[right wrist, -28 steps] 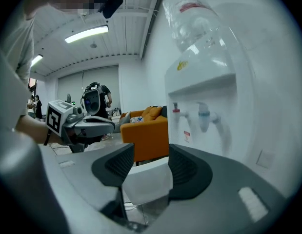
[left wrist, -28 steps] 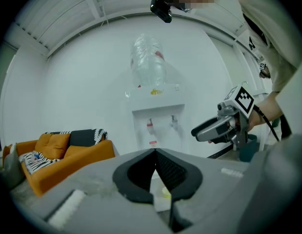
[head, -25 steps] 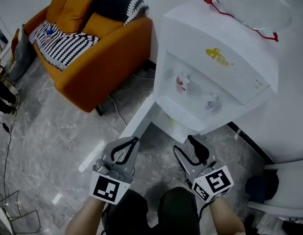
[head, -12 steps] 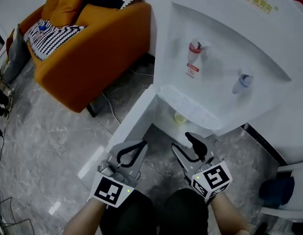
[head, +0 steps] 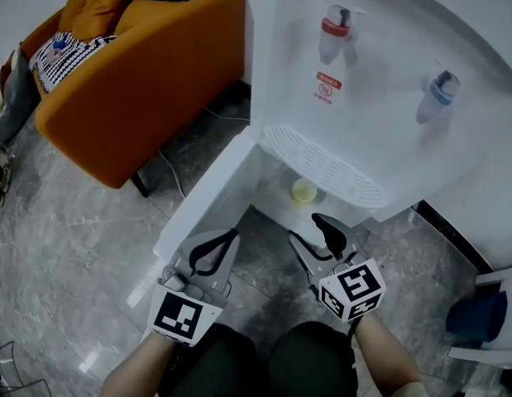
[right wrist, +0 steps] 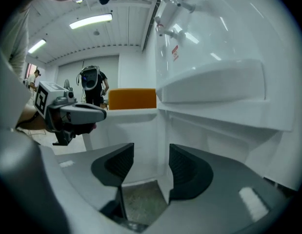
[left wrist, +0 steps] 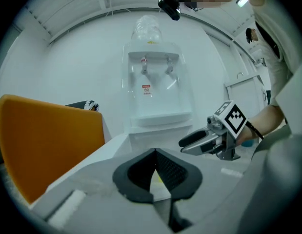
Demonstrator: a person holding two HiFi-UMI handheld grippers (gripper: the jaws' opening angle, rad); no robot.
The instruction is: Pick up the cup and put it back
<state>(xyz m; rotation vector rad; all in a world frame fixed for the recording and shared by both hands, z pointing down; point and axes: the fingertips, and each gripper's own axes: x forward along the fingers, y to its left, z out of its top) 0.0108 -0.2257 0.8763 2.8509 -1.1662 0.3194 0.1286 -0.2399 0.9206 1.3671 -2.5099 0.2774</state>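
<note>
A small pale yellow cup (head: 303,191) stands inside the open lower compartment of a white water dispenser (head: 380,131), under its drip grille (head: 322,165). My right gripper (head: 308,228) is just in front of that opening, short of the cup. Its jaws are opening, with nothing between them (right wrist: 151,152). My left gripper (head: 232,235) hangs to the left, beside the open compartment door (head: 204,203). Its tips (left wrist: 154,152) are pressed together and it holds nothing. The right gripper view shows only the compartment's white walls, not the cup.
A red tap (head: 334,30) and a blue tap (head: 437,98) jut out above the grille. An orange sofa (head: 131,81) stands at the left on the grey marble floor (head: 65,246). A person (right wrist: 92,84) stands far back in the room.
The head view has dropped and come closer to the dispenser, so the lower compartment and the cup now show. Both grippers have moved nearer the opening.
</note>
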